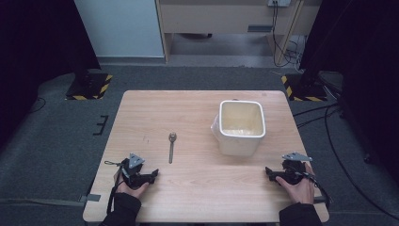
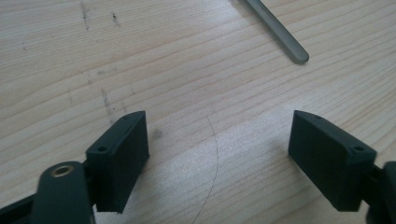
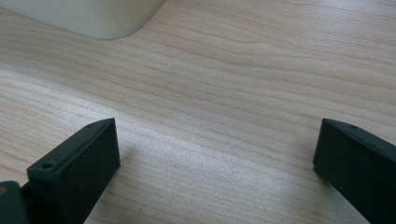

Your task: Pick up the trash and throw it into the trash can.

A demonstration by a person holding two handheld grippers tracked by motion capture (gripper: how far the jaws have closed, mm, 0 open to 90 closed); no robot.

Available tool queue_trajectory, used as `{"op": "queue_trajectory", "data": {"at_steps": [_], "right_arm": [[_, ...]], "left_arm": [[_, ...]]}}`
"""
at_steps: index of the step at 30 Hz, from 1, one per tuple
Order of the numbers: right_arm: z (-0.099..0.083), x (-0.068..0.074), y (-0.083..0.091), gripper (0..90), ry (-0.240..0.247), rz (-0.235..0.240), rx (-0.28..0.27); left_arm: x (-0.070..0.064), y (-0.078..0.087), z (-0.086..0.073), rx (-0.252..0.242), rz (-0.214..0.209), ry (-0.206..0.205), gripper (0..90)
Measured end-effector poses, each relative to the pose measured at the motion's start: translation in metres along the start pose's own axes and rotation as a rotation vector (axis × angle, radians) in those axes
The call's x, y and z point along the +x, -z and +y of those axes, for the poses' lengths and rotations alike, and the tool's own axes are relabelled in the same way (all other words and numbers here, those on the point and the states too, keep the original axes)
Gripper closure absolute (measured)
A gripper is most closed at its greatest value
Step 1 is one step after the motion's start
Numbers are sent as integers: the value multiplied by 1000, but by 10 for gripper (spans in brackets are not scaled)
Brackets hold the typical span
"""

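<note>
left claw (image 2: 218, 154) gaping, spoon (image 2: 276, 29) near, ahead, untouched

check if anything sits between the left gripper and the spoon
Nothing visible does. The left gripper rests open on the table, and the spoon lies just ahead of it with bare wood between them. The white container stands off to the right, clear of that path.
</note>
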State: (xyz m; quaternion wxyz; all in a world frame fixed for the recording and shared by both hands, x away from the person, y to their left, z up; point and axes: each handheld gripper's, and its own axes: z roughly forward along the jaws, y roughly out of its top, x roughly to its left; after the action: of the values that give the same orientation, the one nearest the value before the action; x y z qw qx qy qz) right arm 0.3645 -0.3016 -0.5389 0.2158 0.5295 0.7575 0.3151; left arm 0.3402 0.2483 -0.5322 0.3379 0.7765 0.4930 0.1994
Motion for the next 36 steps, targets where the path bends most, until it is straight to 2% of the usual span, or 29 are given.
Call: {"op": "queue_trajectory", "data": {"at_steps": [3,4,5,12,22,28,36], "right_arm": [[0,0,1,6,-5,-2,-1],[-1,0,1,6,-4,-3,-1],[-1,0,1,6,-4,-3,-1],[-2,1,2,6,-5,-6,-1],[-2,0,2,5,-4,-7,-1],[-2,1,2,6,-7,-6,-2],[-2,1,2,5,-7,-6,-2]], "left_arm": [[1,5,1,-20,-3,14,221],[1,10,2,-48,2,25,226],[1,10,2,-48,2,25,230],[-1,26,10,-144,10,28,247],[-2,42,20,-238,16,36,254],[-4,48,27,-290,5,43,264],[-8,53,39,-329,2,34,263]]}}
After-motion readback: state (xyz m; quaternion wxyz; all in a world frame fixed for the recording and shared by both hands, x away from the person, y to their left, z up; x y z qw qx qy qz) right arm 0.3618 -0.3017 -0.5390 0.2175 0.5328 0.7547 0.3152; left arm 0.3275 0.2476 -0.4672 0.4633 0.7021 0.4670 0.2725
